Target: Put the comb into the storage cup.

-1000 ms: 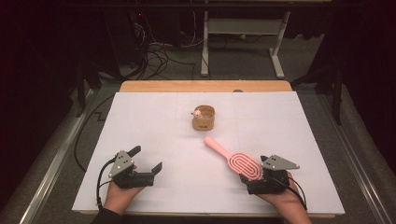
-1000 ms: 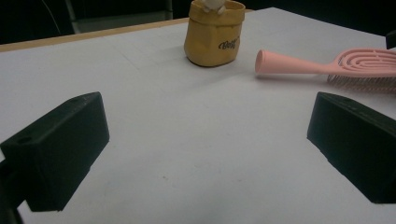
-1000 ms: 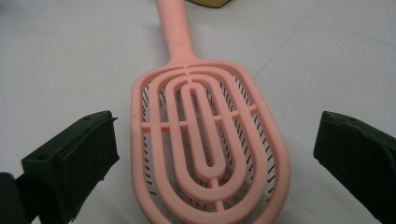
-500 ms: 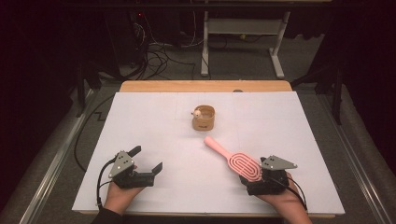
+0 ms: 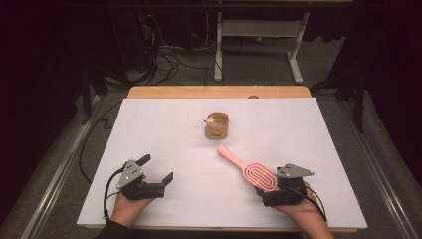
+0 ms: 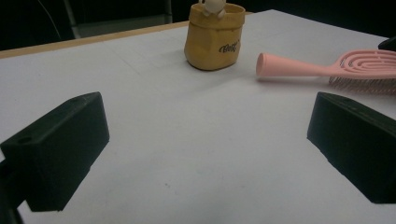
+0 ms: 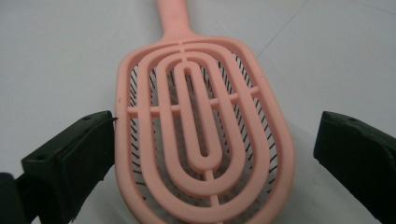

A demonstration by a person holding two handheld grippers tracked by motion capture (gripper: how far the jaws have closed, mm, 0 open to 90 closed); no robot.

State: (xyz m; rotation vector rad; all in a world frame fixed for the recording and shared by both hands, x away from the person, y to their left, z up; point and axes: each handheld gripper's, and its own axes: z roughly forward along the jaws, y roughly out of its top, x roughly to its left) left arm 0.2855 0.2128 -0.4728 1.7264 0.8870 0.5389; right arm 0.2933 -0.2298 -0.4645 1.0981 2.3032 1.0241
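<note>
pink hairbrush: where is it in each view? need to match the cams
High view: the pink plastic hairbrush with a slotted oval head lies right of centre, head at the right gripper.
Left gripper view: upper right, handle pointing left.
Right gripper view: centre, head between the open jaws, the left jaw at its rim.
Shared landmark: the small yellow-brown pot, beyond the handle tip and also in the left gripper view.
</note>
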